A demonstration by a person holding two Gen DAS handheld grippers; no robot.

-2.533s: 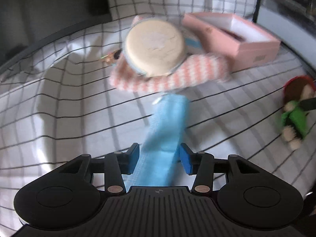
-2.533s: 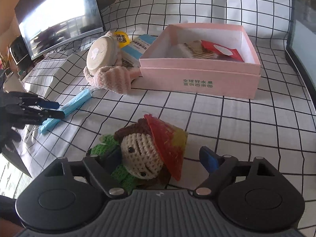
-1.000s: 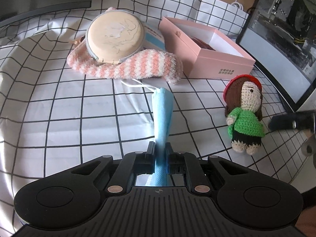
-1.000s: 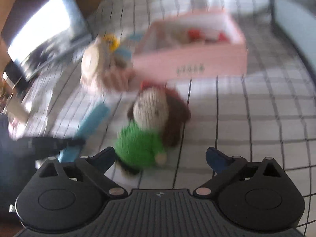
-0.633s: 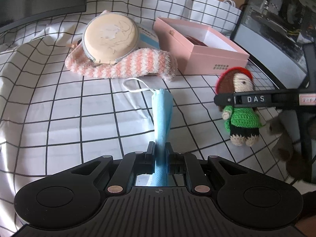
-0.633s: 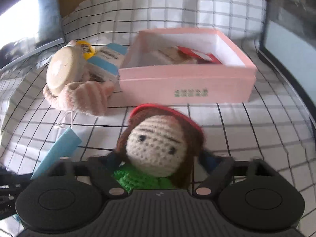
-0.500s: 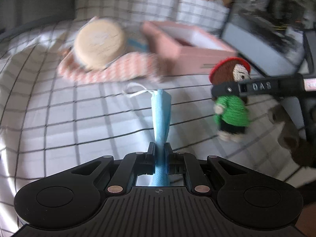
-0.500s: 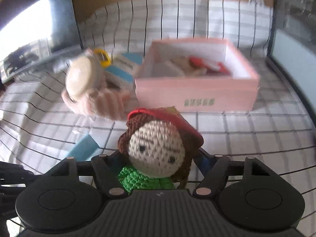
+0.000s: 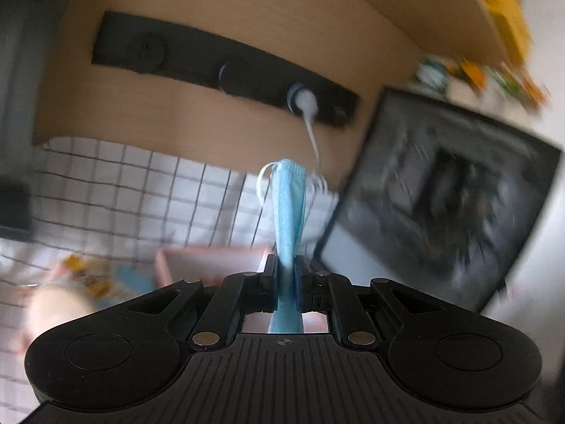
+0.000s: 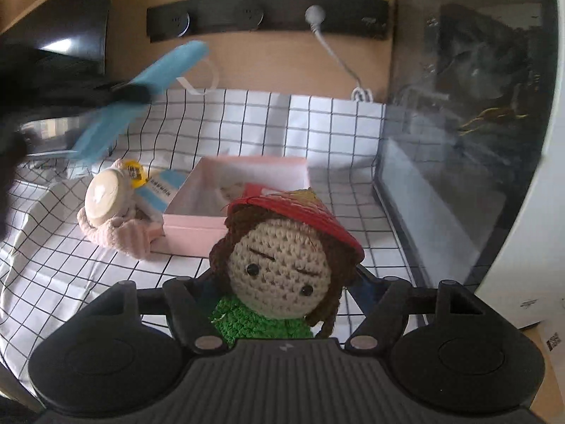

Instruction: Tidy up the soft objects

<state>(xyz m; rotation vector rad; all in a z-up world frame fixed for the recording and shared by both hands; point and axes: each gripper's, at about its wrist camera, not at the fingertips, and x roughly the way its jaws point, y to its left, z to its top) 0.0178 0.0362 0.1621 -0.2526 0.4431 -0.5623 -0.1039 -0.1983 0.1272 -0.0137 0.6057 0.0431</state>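
Note:
My left gripper [image 9: 285, 268] is shut on a folded blue face mask [image 9: 289, 208] and holds it high in the air, tilted up toward the wall; it also shows in the right wrist view [image 10: 141, 88]. My right gripper [image 10: 280, 282] is shut on a crocheted doll [image 10: 279, 275] with a red hat and green top, lifted above the checked cloth. The pink open box [image 10: 215, 221] sits on the cloth ahead, with some items inside. Pink fluffy earmuffs [image 10: 116, 226] lie left of the box.
A small blue-and-white carton [image 10: 159, 190] and a yellow item [image 10: 134, 171] lie behind the earmuffs. A glass-fronted case [image 10: 459, 123] stands at the right. A black socket strip [image 10: 268, 17] with a white plug is on the back wall. A monitor [image 10: 70, 24] stands at the left.
Both grippers have risen from the cloth. The left one lifted the mask and swung up toward the wall. The right one closed on the doll and raised it.

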